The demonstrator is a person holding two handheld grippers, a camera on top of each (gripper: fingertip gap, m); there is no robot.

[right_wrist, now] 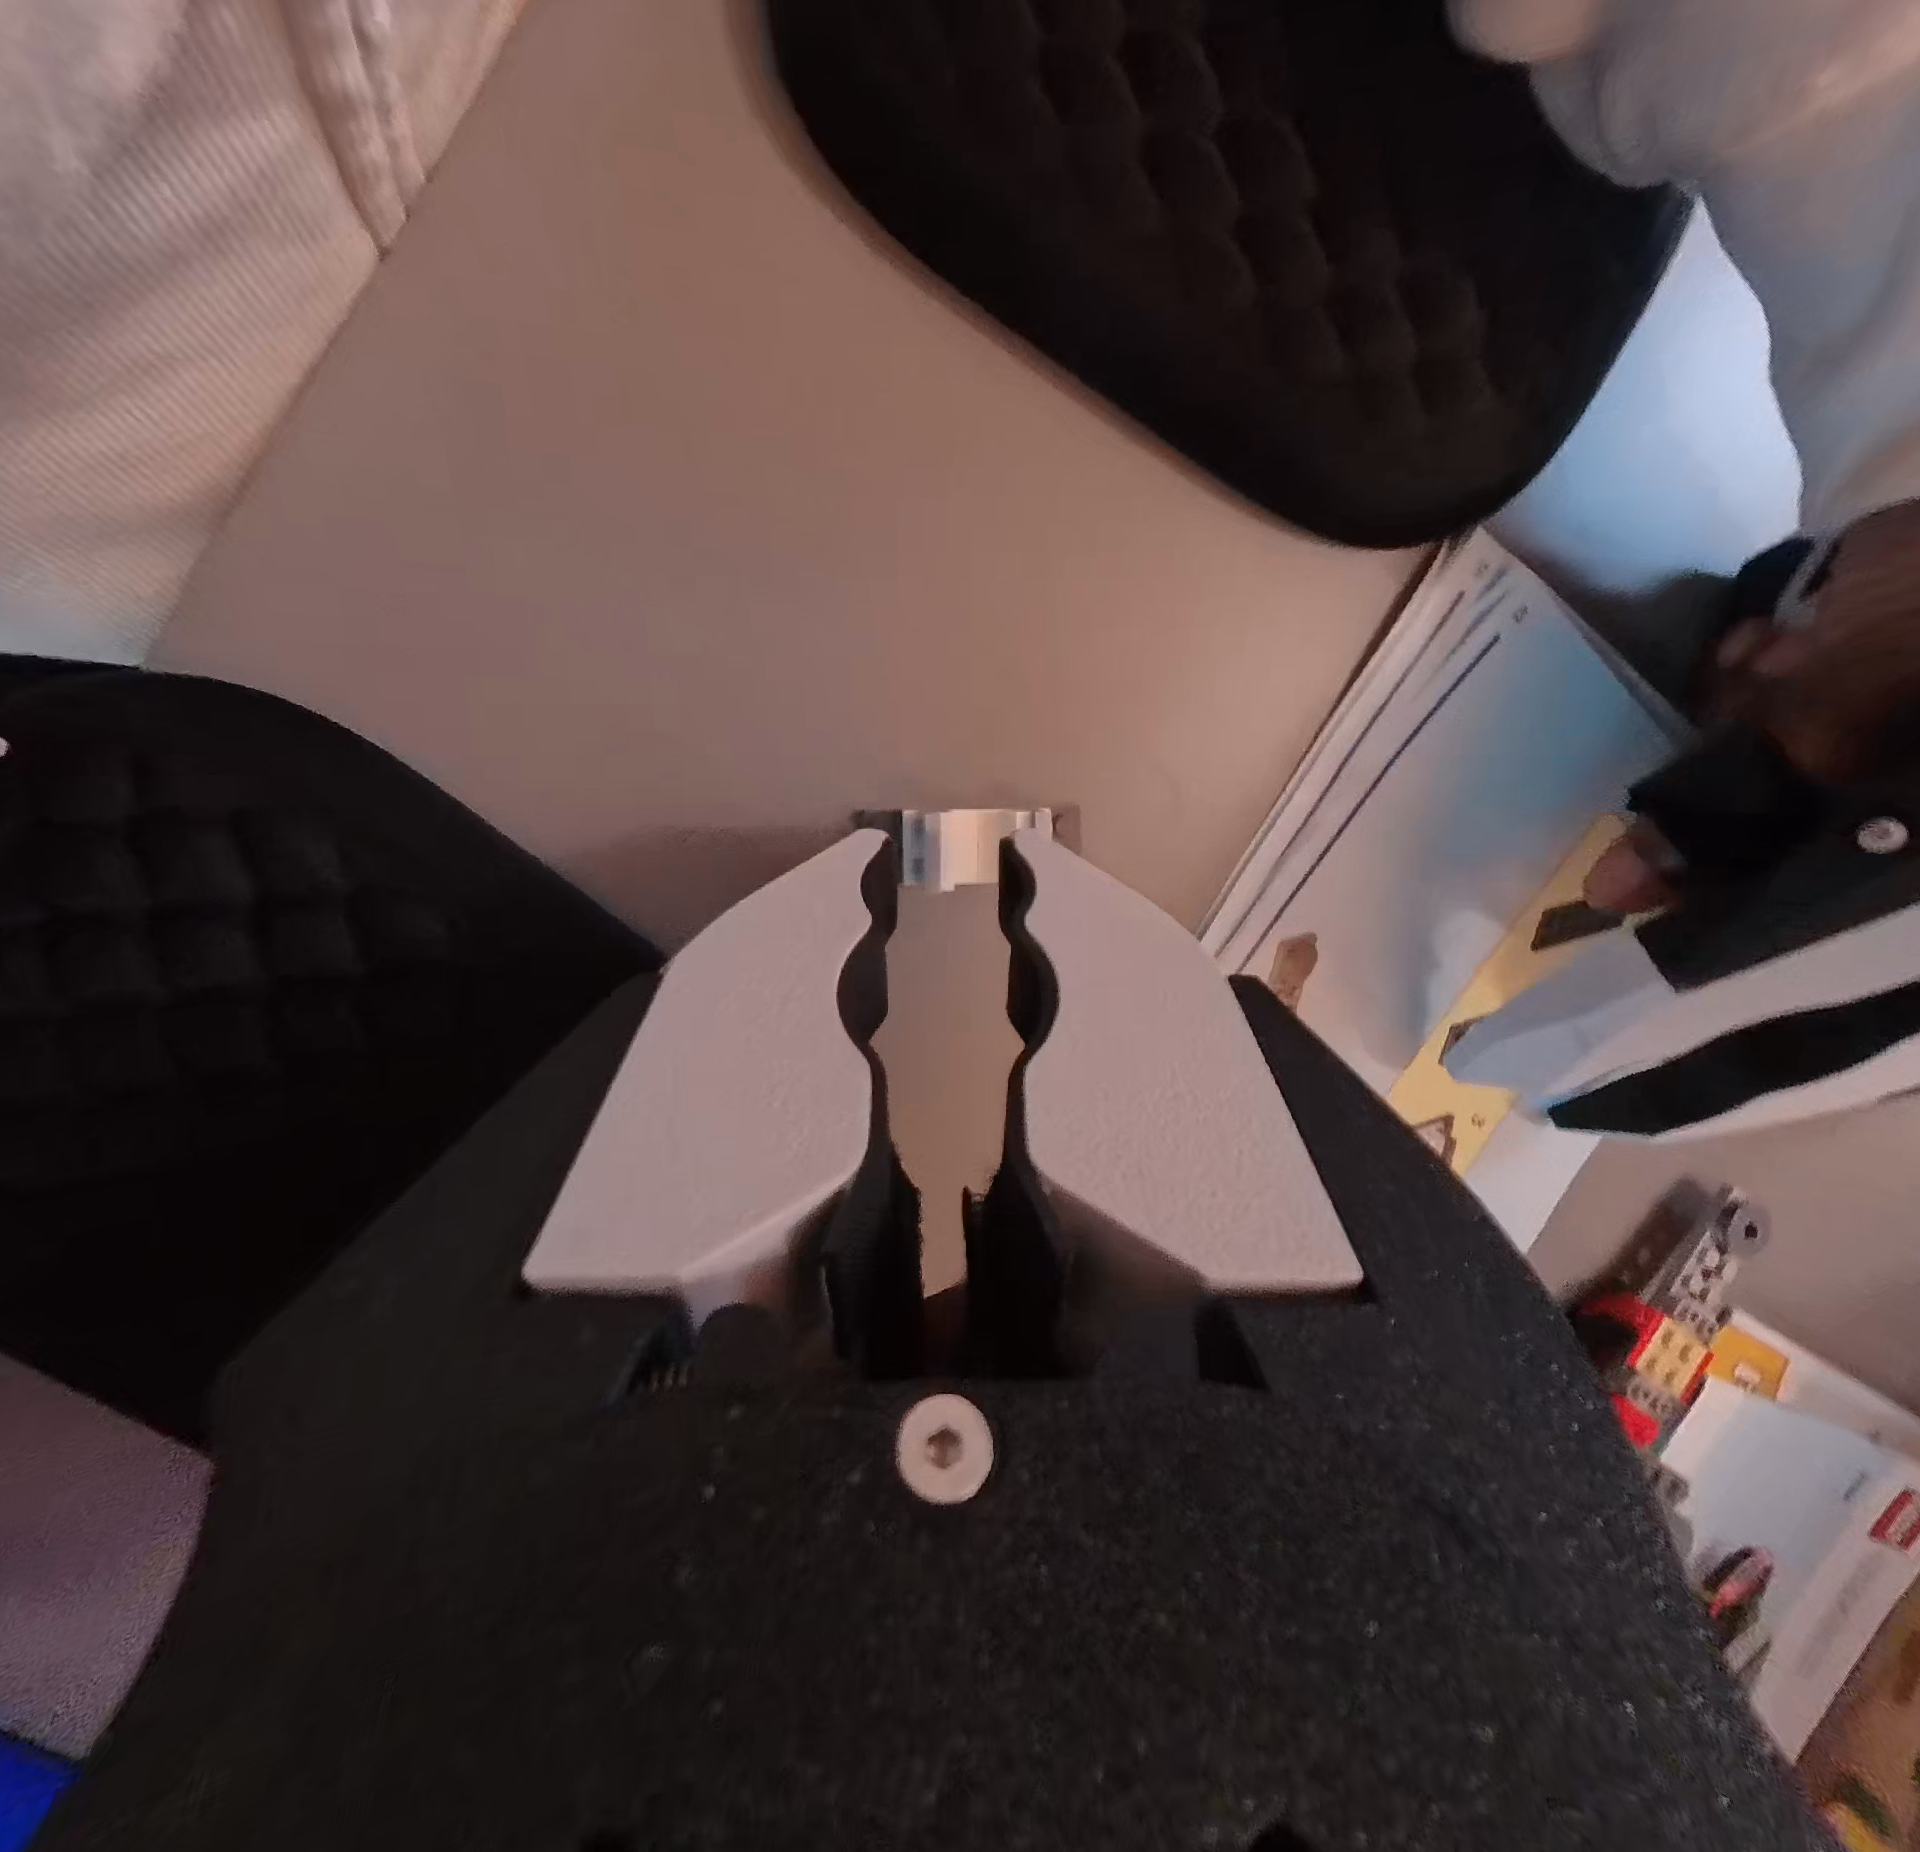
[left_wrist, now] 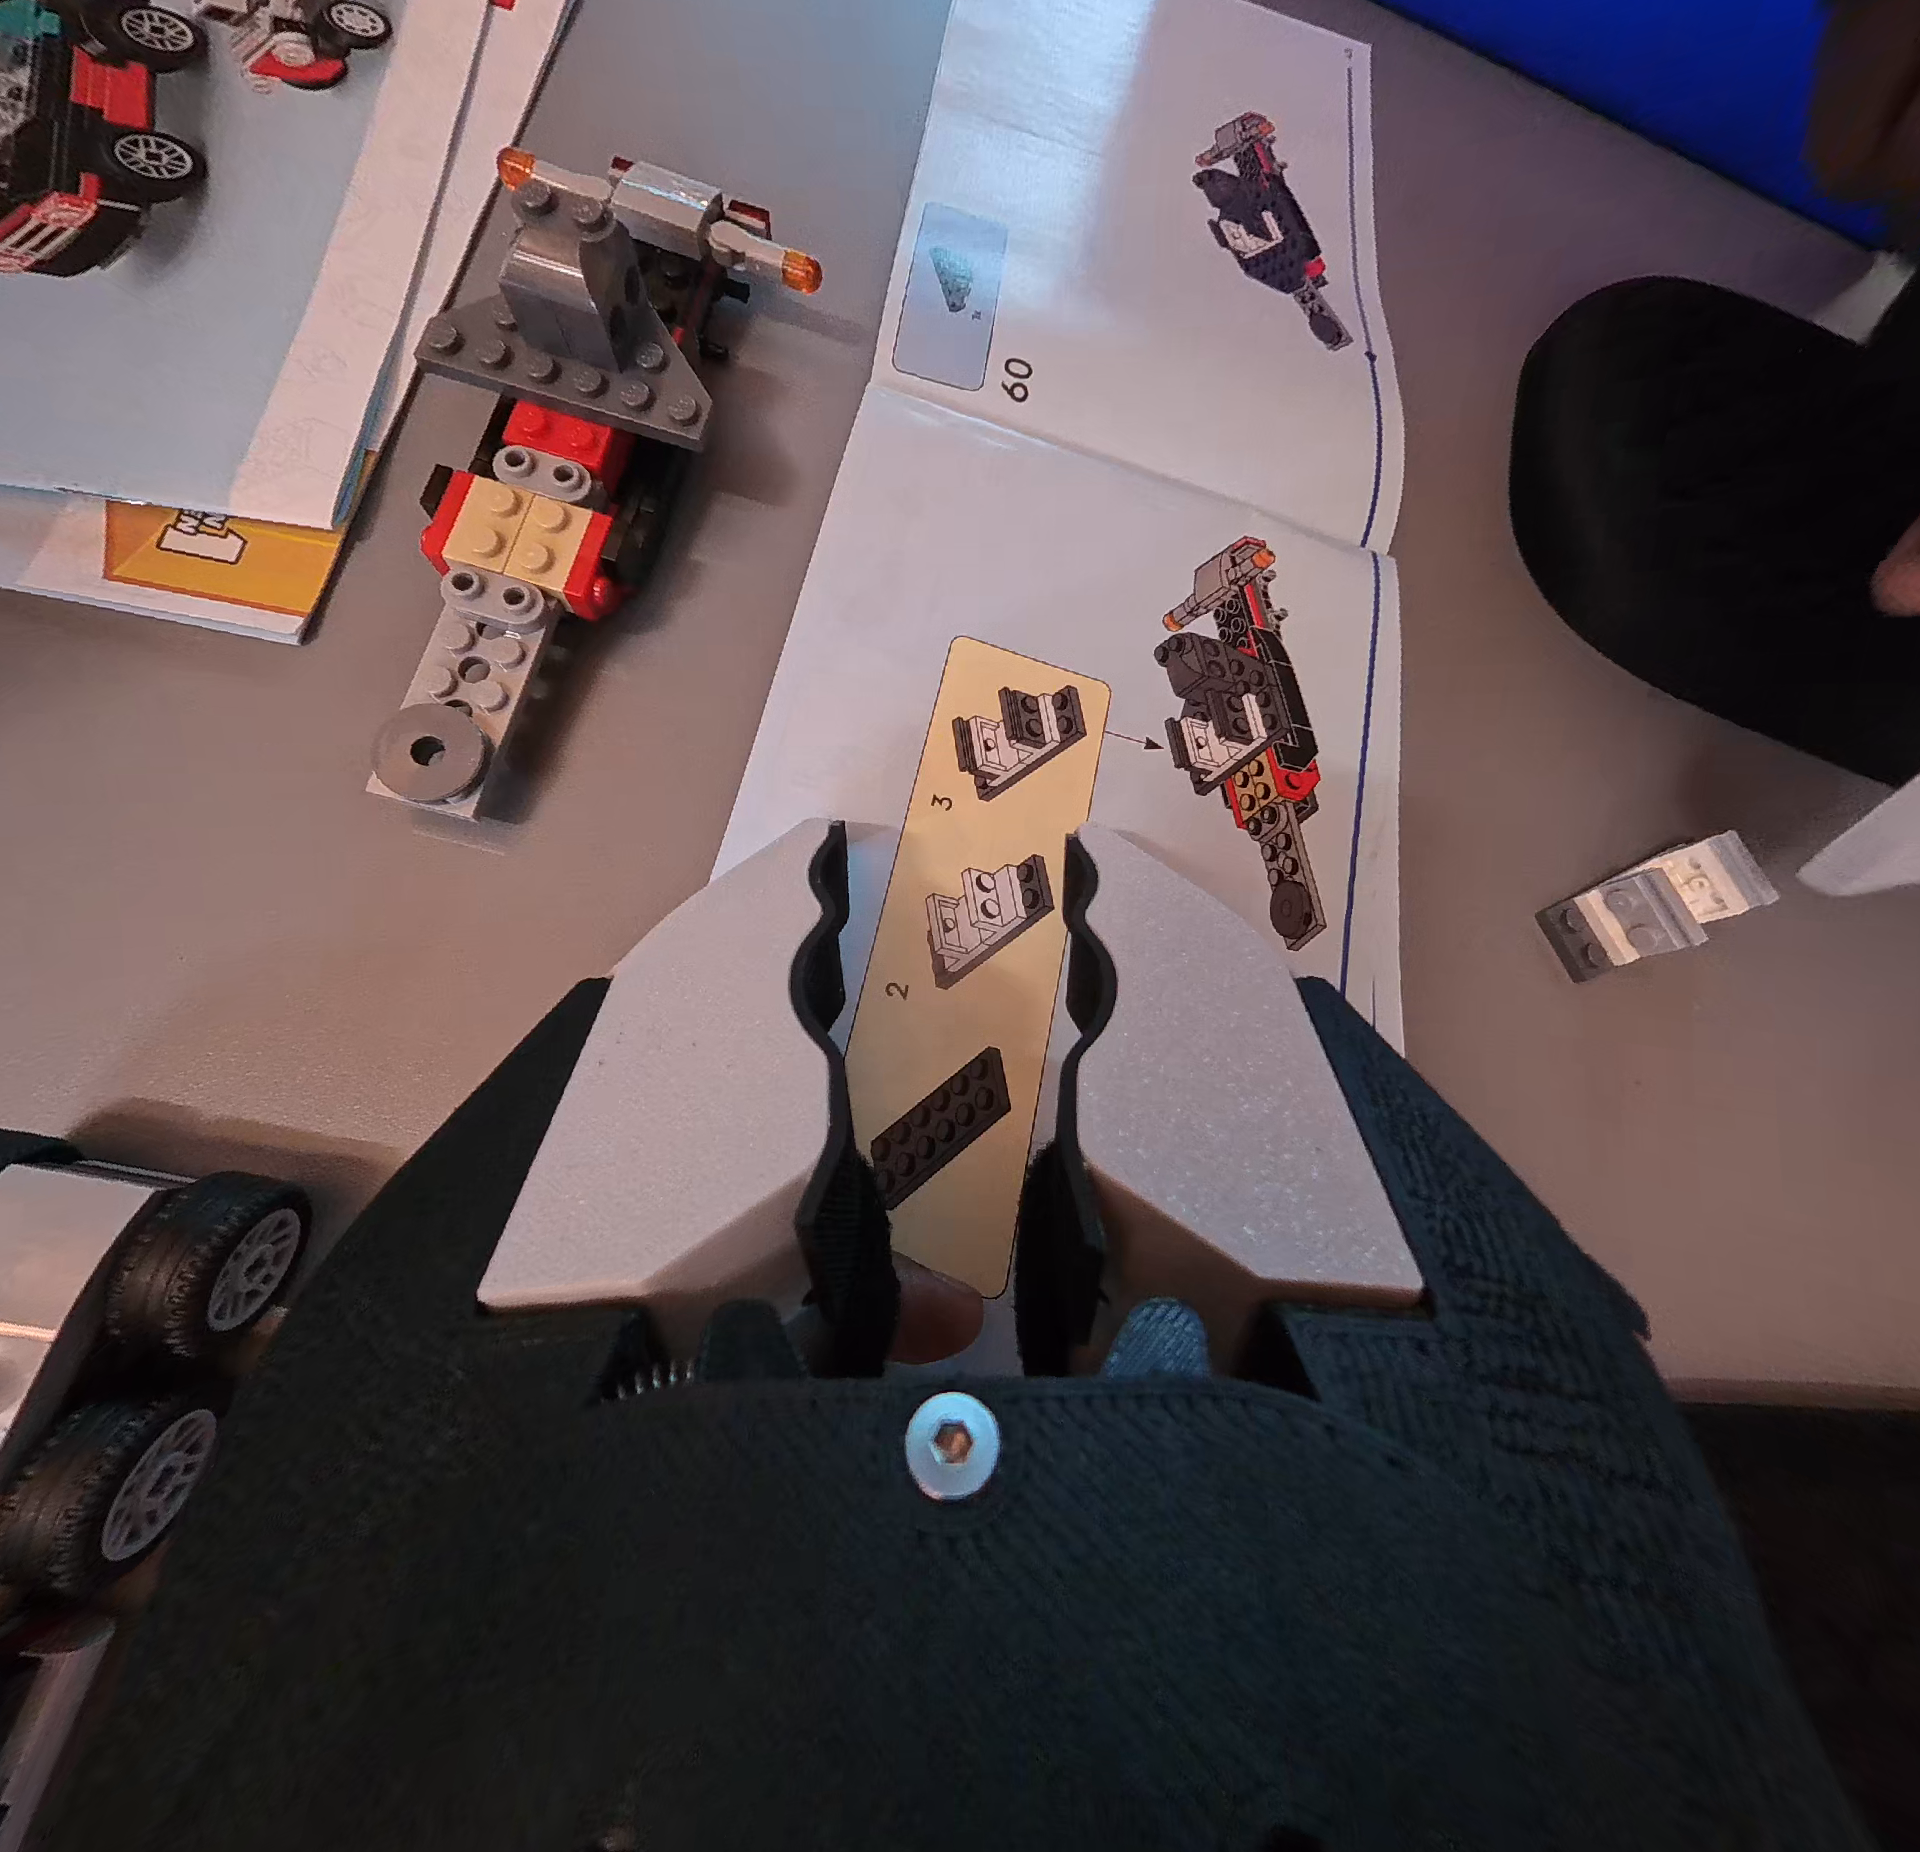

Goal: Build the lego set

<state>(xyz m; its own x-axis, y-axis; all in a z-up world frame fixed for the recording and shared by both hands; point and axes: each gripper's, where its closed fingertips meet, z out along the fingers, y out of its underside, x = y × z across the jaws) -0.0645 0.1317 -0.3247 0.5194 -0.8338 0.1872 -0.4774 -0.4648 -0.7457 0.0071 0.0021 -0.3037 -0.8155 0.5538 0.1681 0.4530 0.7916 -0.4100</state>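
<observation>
Your right claw (right_wrist: 948, 852) sits apart around the small grey-white subassembly (right_wrist: 961, 846); left claw (left_wrist: 956, 846) hangs apart, empty. Pinch it next, then seat it on the model (left_wrist: 540, 493).

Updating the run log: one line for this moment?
left gripper: open over booklet | right gripper: closing on grey-white sub-assembly | model: untouched

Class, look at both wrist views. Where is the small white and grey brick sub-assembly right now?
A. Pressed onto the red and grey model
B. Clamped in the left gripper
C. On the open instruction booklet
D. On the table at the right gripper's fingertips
D: the small white and grey sub-assembly lies on the bare table at the tips of the right gripper, apart from the open instruction booklet.
</observation>
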